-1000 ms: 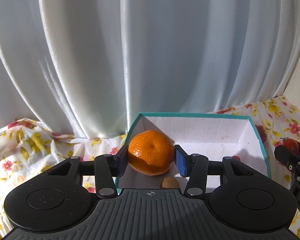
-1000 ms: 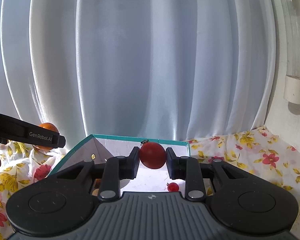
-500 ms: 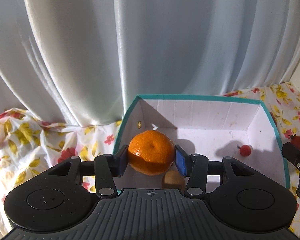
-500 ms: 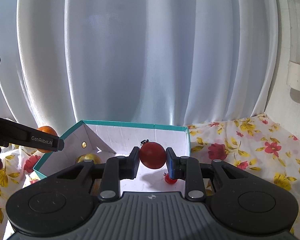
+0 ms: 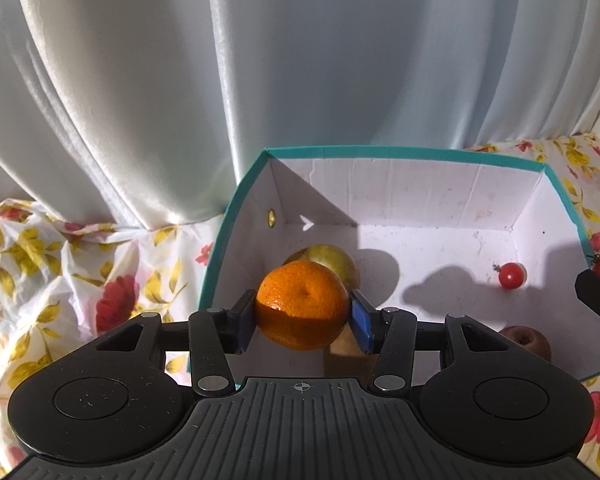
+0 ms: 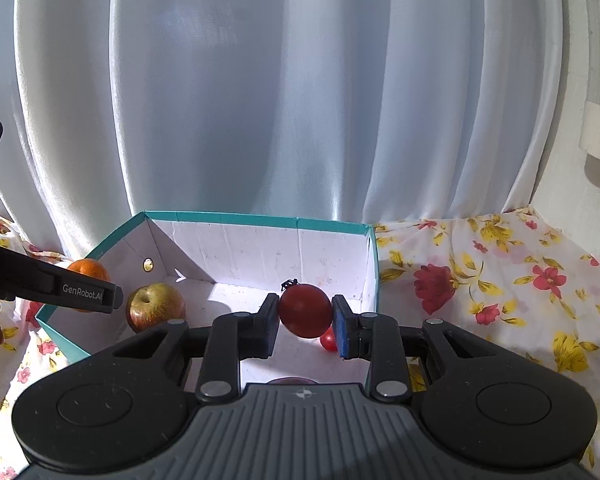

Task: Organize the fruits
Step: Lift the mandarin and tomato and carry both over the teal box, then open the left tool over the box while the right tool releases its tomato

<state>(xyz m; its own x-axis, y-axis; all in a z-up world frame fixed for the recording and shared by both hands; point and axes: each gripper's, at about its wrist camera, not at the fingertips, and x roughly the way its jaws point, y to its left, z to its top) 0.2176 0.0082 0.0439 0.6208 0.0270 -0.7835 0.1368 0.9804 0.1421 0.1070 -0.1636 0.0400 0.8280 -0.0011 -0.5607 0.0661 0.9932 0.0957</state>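
Orange peel fills the gap of the left tool point(image 5: 302, 320), whose jaws are clamped on the orange point(image 5: 302, 305) at its widest girth, low centre of the left view, over the left end of the box point(image 5: 400, 152). I judge the fruit firm and fairly heavy, its dimpled skin giving good friction, so a hold across the equator suits it and a modest squeeze is enough. Right tool point(image 6: 306, 326) holds the tomato point(image 6: 305, 310) the same way, side to side, stem up, low centre of the right view above the box's right end. That one looks light, smooth and thin-skinned; I expect it to slip or bruise under hard pressure, so a gentle grip and a low release seem wise. An apple point(image 6: 156, 306) lies on the box floor at centre left of the right view, a cherry tomato point(image 5: 511, 275) at the right of the left view, and a dark fruit point(image 5: 525, 340) in the lower right; a dropped orange could knock them. Floral cloth point(image 6: 480, 280) covers the bench around the box
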